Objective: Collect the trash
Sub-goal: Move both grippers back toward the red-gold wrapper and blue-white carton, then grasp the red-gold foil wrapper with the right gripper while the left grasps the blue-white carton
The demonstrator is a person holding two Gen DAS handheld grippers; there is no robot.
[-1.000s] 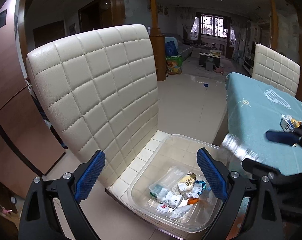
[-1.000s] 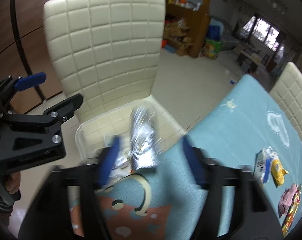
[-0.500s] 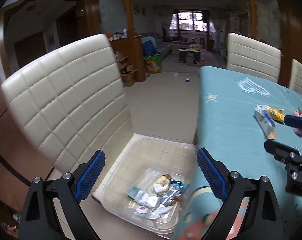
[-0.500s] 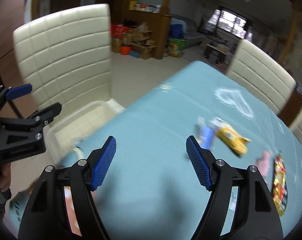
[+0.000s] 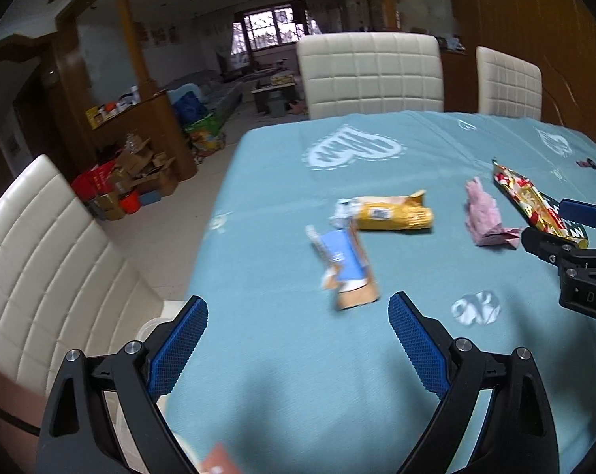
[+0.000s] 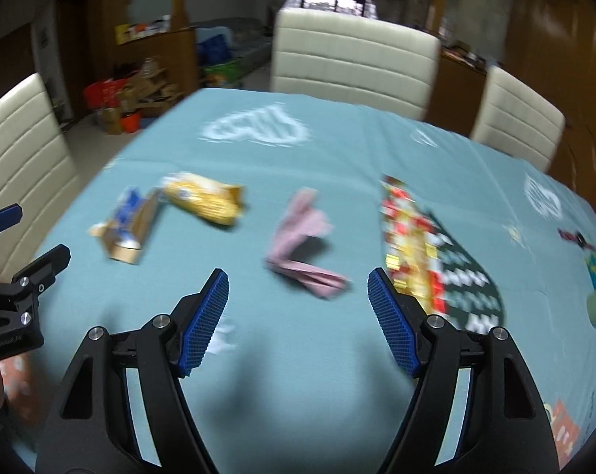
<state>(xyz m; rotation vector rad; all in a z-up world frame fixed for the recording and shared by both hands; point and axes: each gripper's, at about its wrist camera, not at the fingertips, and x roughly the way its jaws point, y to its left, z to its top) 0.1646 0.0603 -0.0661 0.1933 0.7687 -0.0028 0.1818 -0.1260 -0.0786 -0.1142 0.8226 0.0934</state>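
Both my left gripper (image 5: 298, 316) and right gripper (image 6: 298, 296) are spread wide and empty. Four wrappers remain: blue wrapper (image 5: 343, 268) and yellow wrapper (image 5: 392, 215) ahead of the left fingers, pink wrapper (image 6: 301, 245) between the right fingers, red-and-green bag (image 6: 428, 252) beside the right one.

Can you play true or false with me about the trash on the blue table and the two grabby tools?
1. The left tool is open and holds nothing. True.
2. The yellow wrapper lies in a bin. False: it lies on the tablecloth.
3. The pink wrapper lies between the yellow wrapper and the red-and-gold bag. True.
4. The right tool grips the pink wrapper. False: it is open and holds nothing.
5. The blue-and-tan packet stands upright. False: it lies flat.
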